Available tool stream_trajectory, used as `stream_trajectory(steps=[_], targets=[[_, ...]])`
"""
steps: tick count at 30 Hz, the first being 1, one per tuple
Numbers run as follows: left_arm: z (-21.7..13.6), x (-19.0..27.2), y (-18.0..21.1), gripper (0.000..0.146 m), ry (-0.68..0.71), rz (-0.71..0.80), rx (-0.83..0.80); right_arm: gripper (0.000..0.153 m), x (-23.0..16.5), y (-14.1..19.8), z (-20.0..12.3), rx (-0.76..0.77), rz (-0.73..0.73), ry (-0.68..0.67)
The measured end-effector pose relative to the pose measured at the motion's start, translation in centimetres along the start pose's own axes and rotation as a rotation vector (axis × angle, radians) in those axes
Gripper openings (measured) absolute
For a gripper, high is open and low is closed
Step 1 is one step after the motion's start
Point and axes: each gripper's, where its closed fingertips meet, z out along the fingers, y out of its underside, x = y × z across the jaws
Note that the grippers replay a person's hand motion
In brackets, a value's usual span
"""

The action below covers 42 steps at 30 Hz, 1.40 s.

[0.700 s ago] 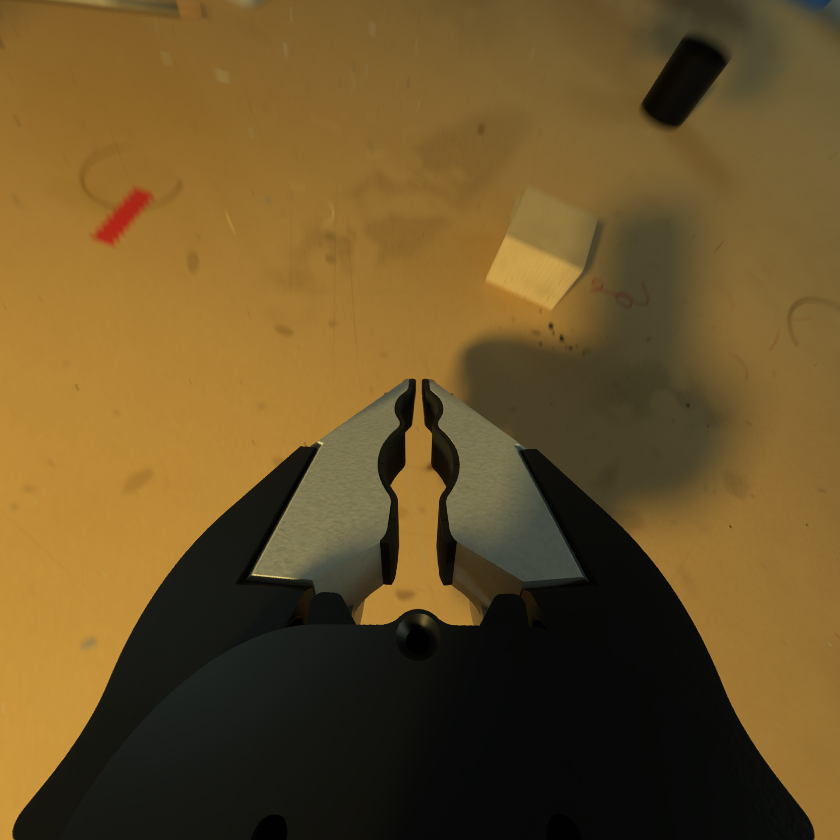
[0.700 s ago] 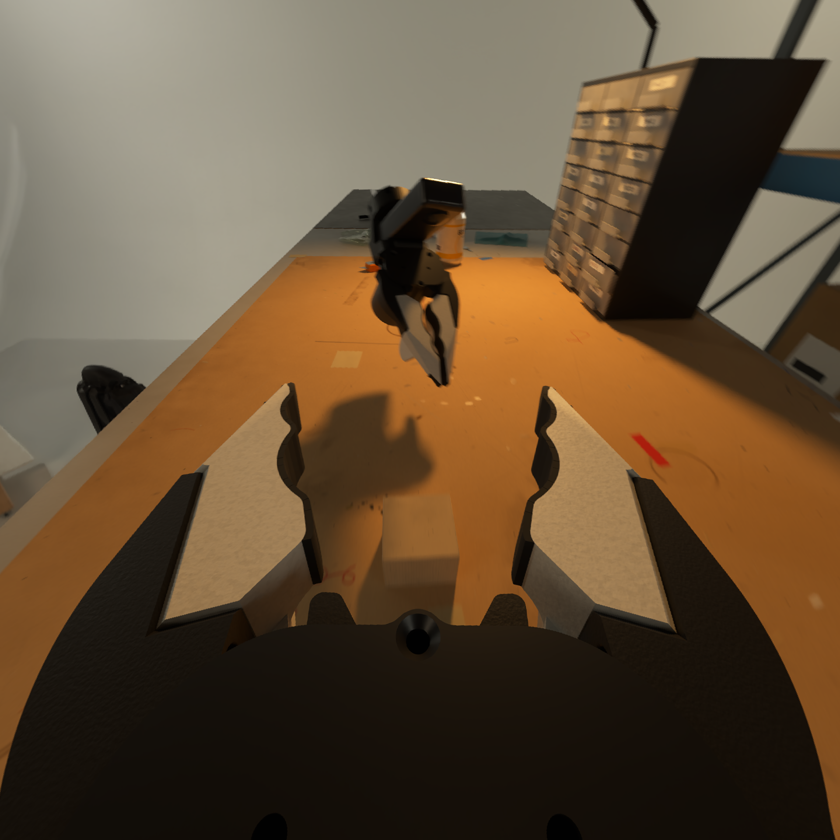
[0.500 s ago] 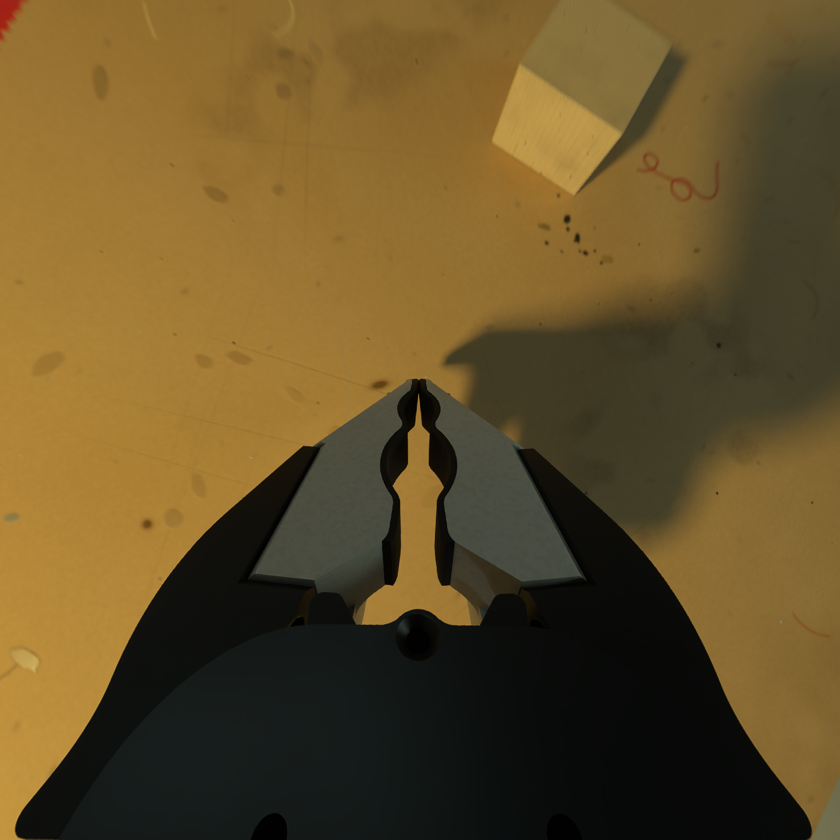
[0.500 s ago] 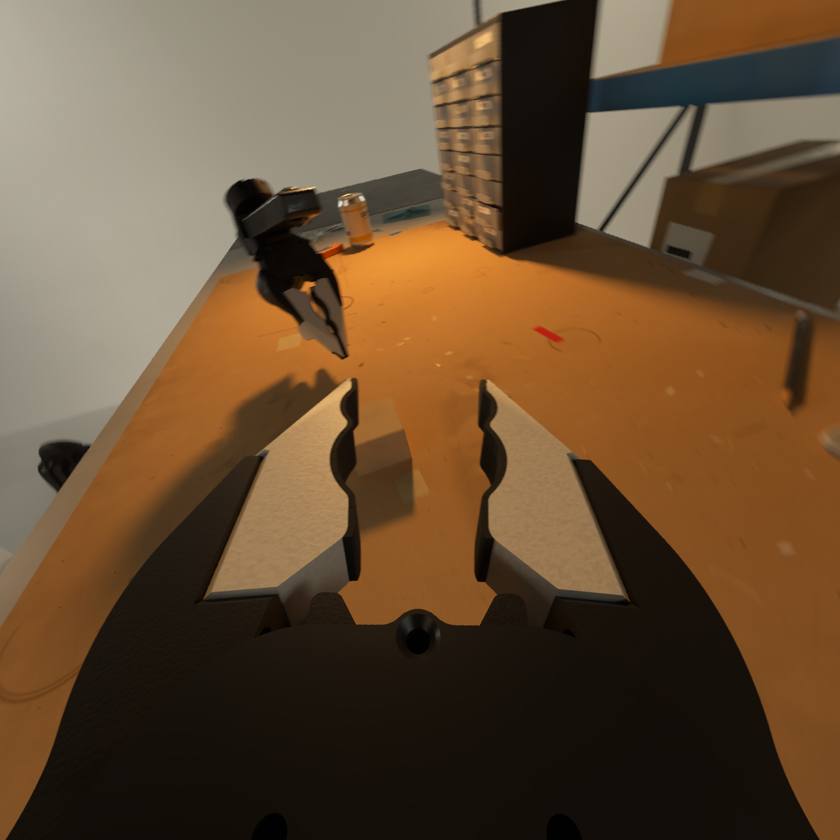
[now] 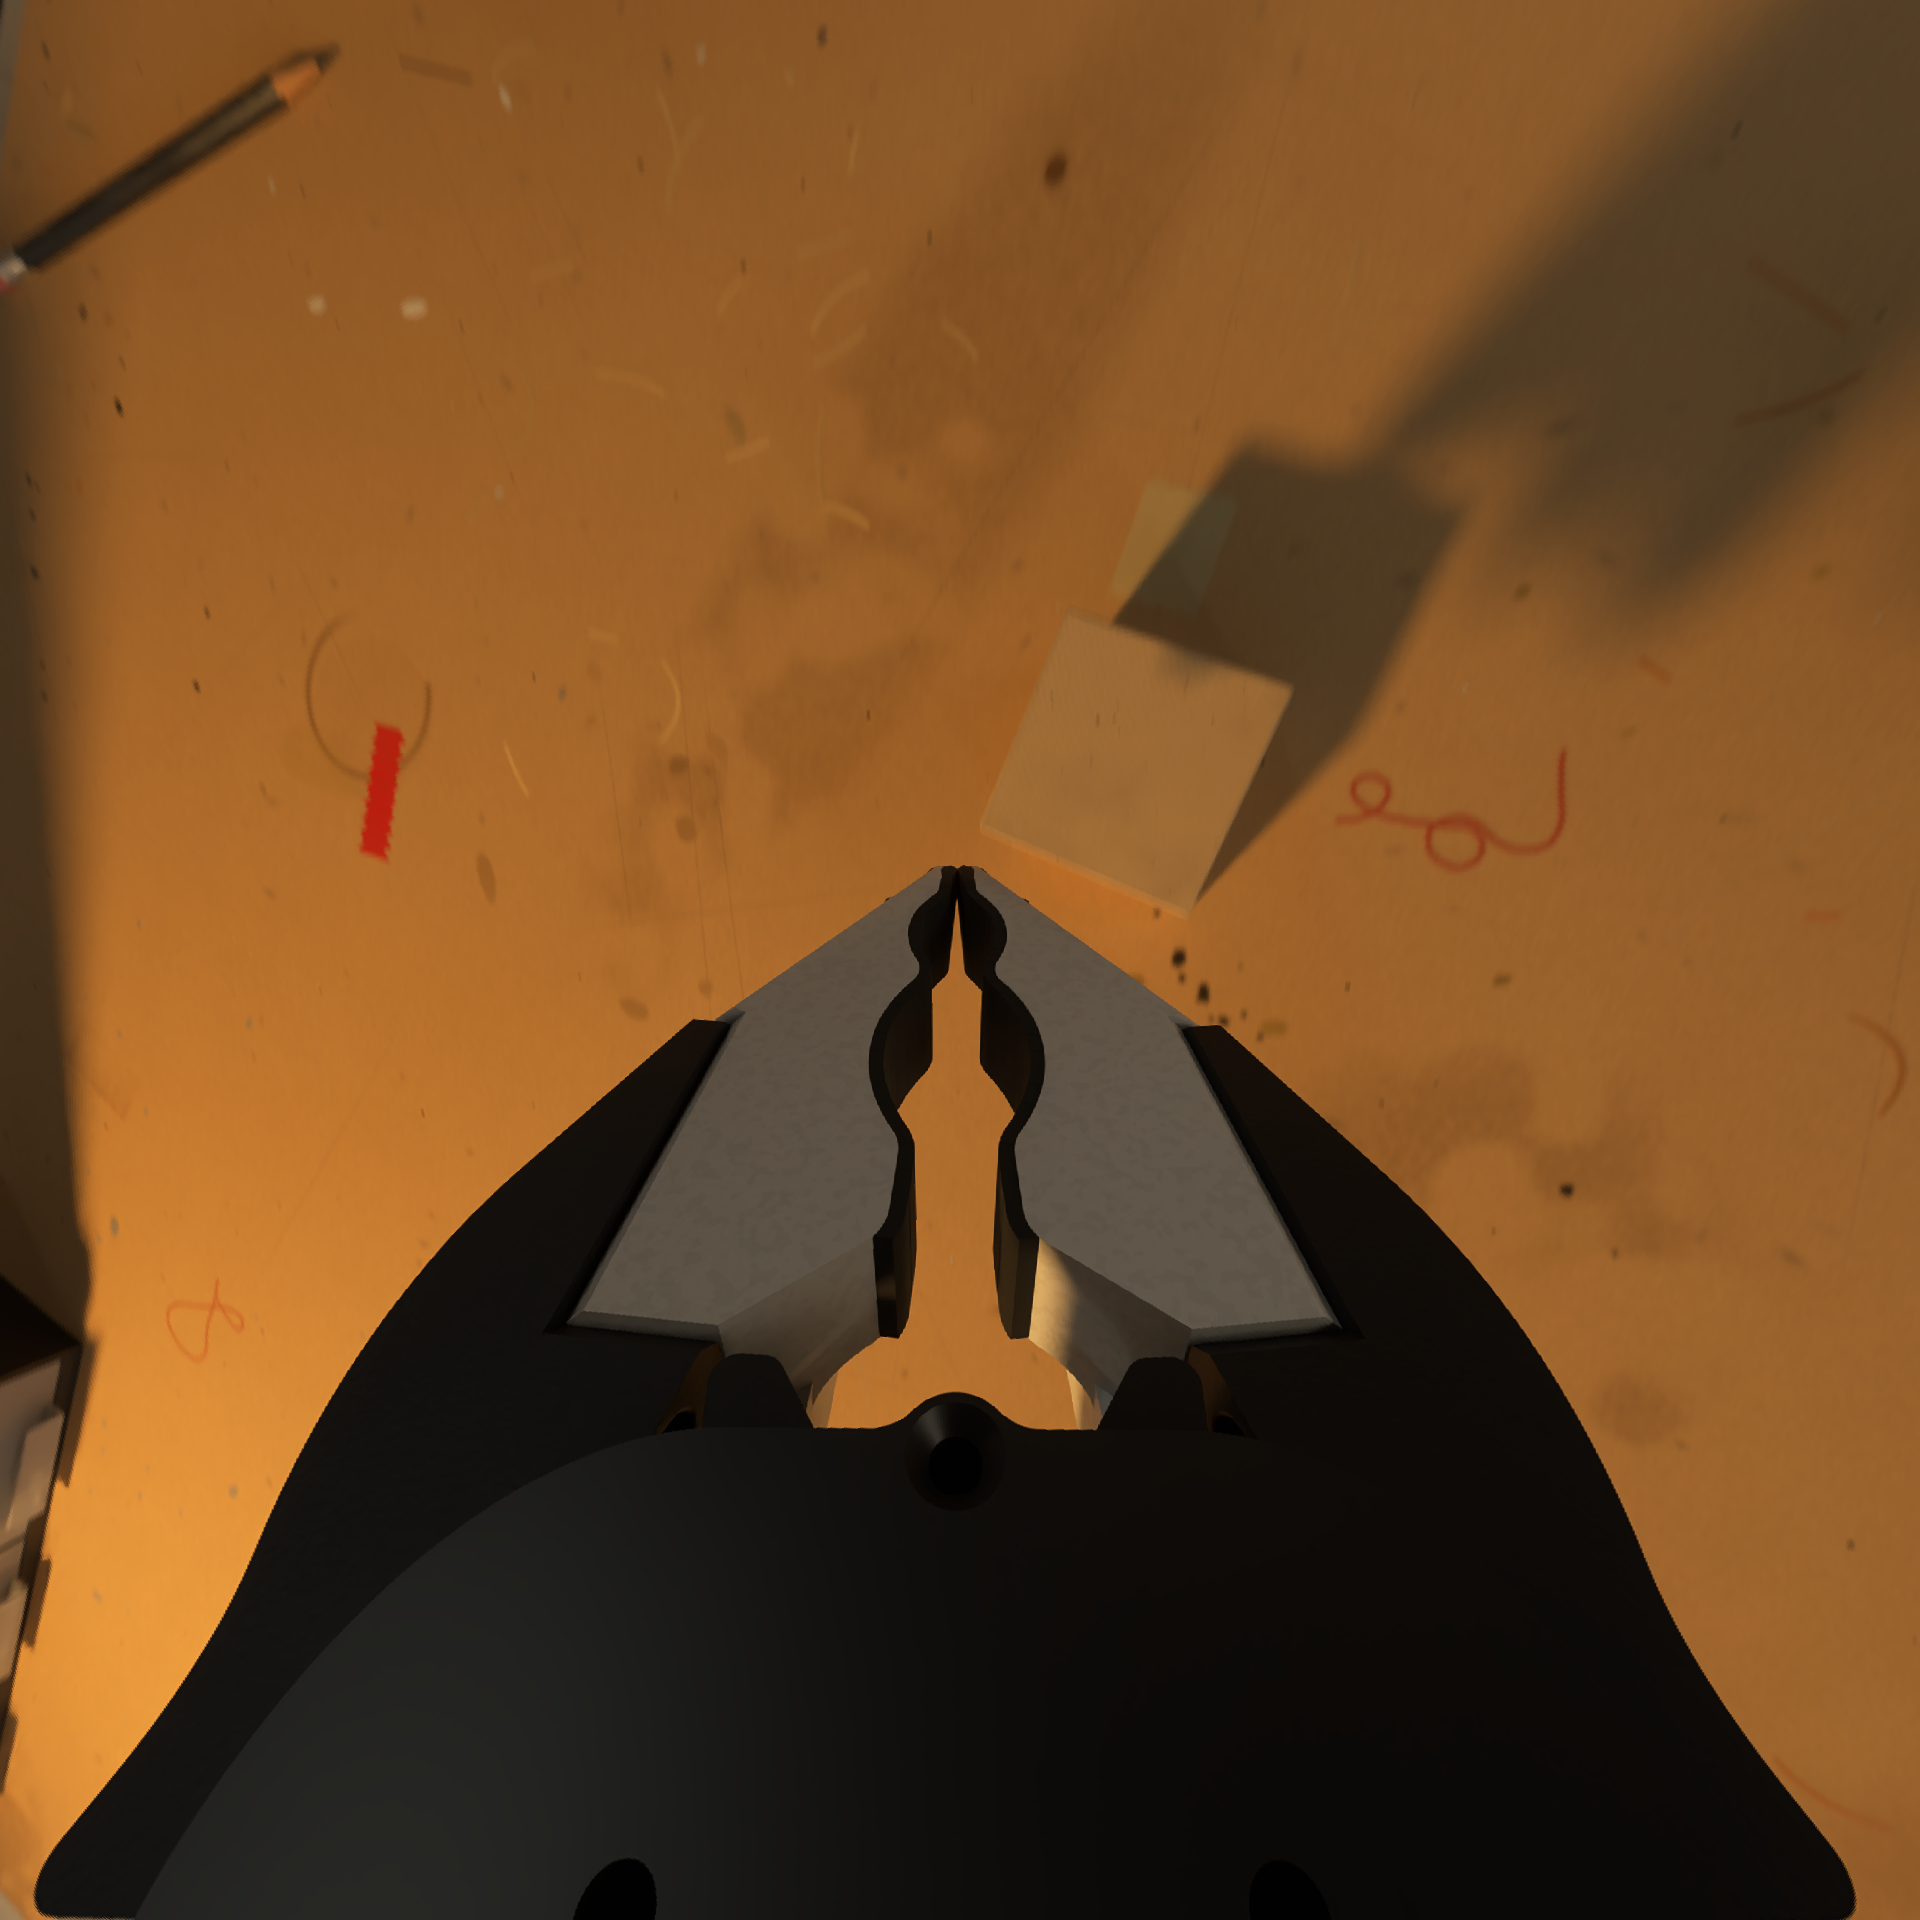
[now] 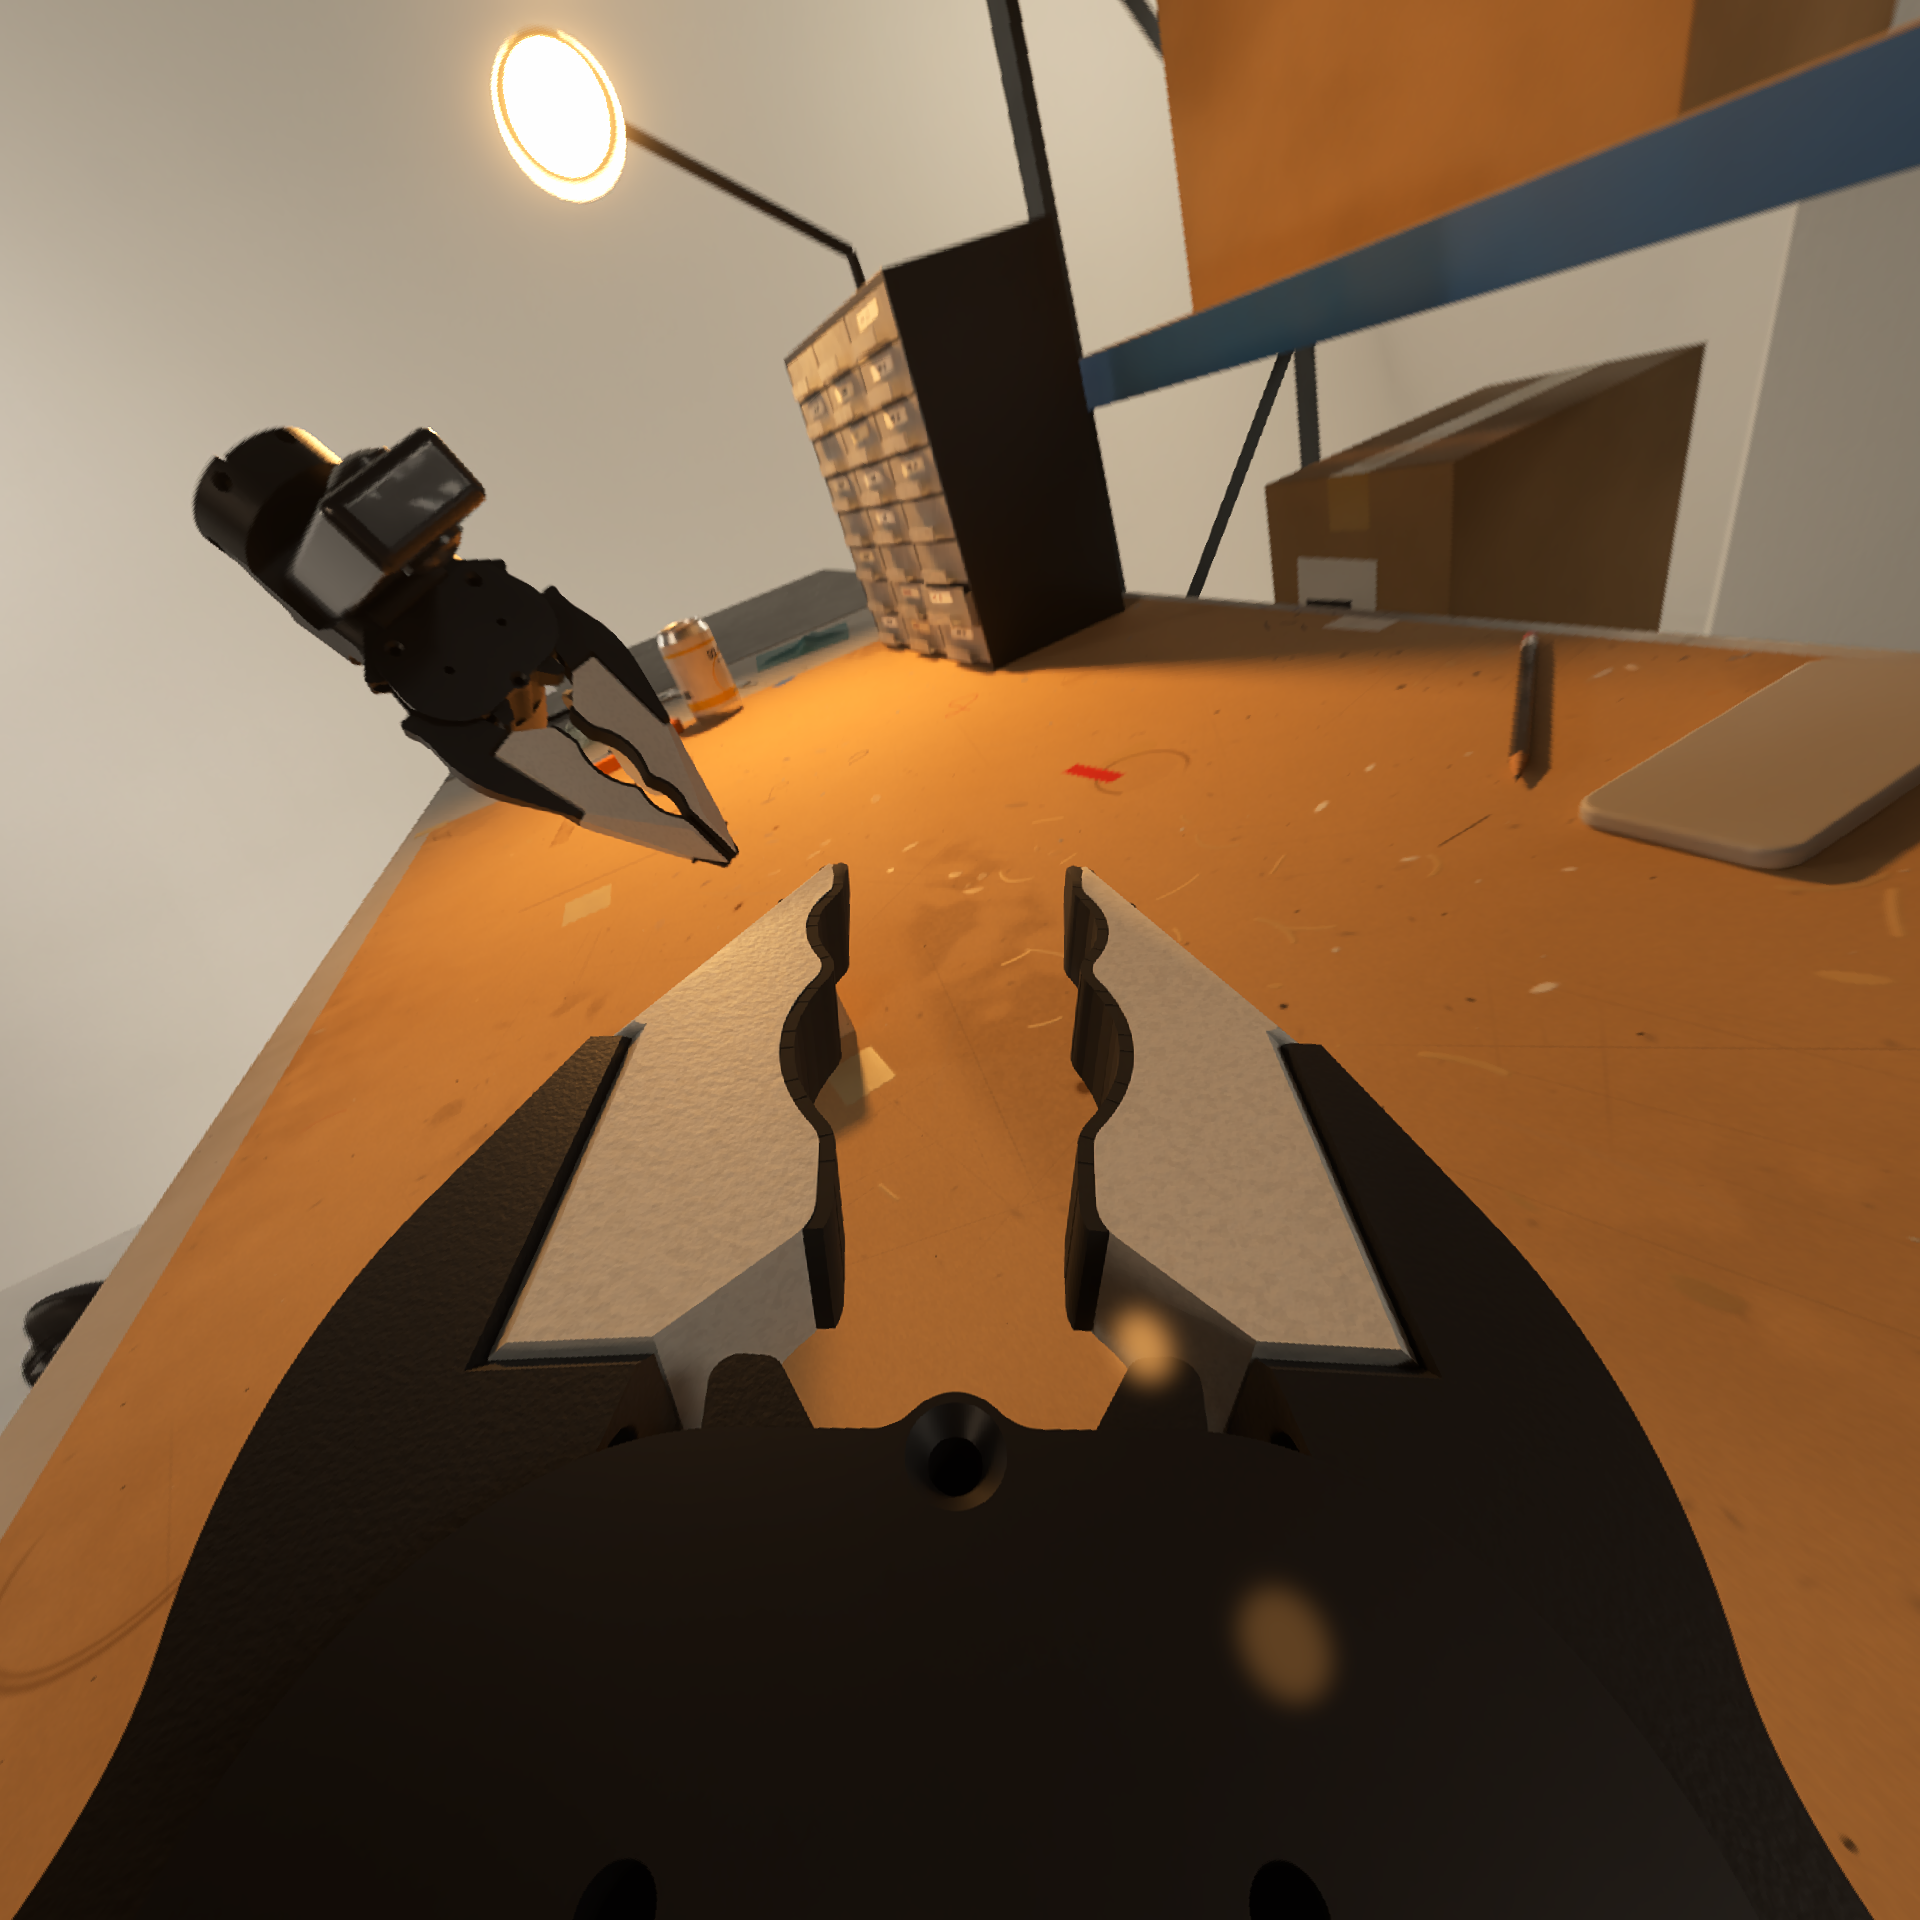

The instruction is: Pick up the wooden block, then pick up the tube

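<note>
The wooden block [image 5: 1132, 758], a pale cube, lies on the orange workbench [image 5: 520, 1039] just ahead and to the right of my left gripper [image 5: 956, 875]. The left gripper is shut and empty, with its tips close to the block's near corner. In the right wrist view my right gripper [image 6: 956, 883] is open and empty above the bench. The block is mostly hidden behind its left finger [image 6: 727, 1091]; only a sliver [image 6: 850, 1039] shows. The left gripper [image 6: 717, 850] hovers ahead on the left, pointing down. No tube shows in either view.
A pencil [image 5: 166, 156], a red tape strip [image 5: 381, 790] and a red scribble [image 5: 1455, 821] lie on the bench. The right wrist view shows a drawer cabinet [image 6: 935, 468], a can [image 6: 701, 665], a pencil [image 6: 1525, 707], a flat board [image 6: 1756, 769], a cardboard box [image 6: 1455, 520] and a lamp [image 6: 558, 114].
The left gripper swung round; the block now sits close beside its tips and the black tube has left its view. The right gripper's jaws narrowed and it turned, so the block slid behind its left finger.
</note>
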Motion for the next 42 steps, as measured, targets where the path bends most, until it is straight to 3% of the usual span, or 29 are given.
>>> stream_trajectory(steps=[5,8,12,14,17,20,23,26,30,34,36,39,42], targets=[[0.2,-1.4,-2.2,0.000,-0.006,-0.056,0.133,0.043,0.4,-1.6,-3.0,0.101,-0.009,0.045],[-0.1,-1.2,-2.6,0.004,0.111,-0.052,0.277,0.046,0.9,-2.6,-5.2,0.174,-0.007,0.094],[0.4,0.2,-2.1,0.054,0.250,-0.038,0.475,0.052,1.1,-3.5,-7.7,0.224,-0.030,0.161],[1.1,0.8,-1.8,0.081,0.257,0.012,0.559,0.060,1.0,-3.7,-8.7,0.201,-0.051,0.214],[1.5,1.4,-1.6,0.100,0.232,0.077,0.696,0.075,-0.2,-4.5,-10.1,0.180,-0.122,0.307],[2.3,2.7,-0.7,0.098,0.340,0.088,0.714,0.082,-2.9,-4.5,-10.4,0.105,-0.236,0.343],[3.6,3.2,-0.1,0.097,0.362,0.106,0.657,0.086,-3.8,-1.2,-10.5,-0.104,-0.344,0.401],[4.9,4.0,0.3,0.093,0.406,0.123,0.614,0.089,-2.9,3.5,-11.8,-0.244,-0.258,0.494],[6.2,4.8,0.2,0.088,0.393,0.180,0.552,0.093,-3.1,8.5,-12.2,-0.300,-0.172,0.521],[6.6,4.9,-0.3,0.066,0.360,0.205,0.541,0.093,-2.8,11.9,-11.7,-0.375,-0.158,0.533],[6.5,4.3,-0.2,0.066,0.337,0.220,0.533,0.086,-2.4,13.3,-11.5,-0.420,-0.130,0.528],[4.1,2.6,-1.4,0.066,0.301,0.171,0.609,0.056,-2.1,14.1,-11.5,-0.435,-0.096,0.519],[0.4,2.8,-3.7,0.066,0.385,0.139,0.726,0.054,-2.1,13.3,-11.8,-0.362,-0.085,0.521]])
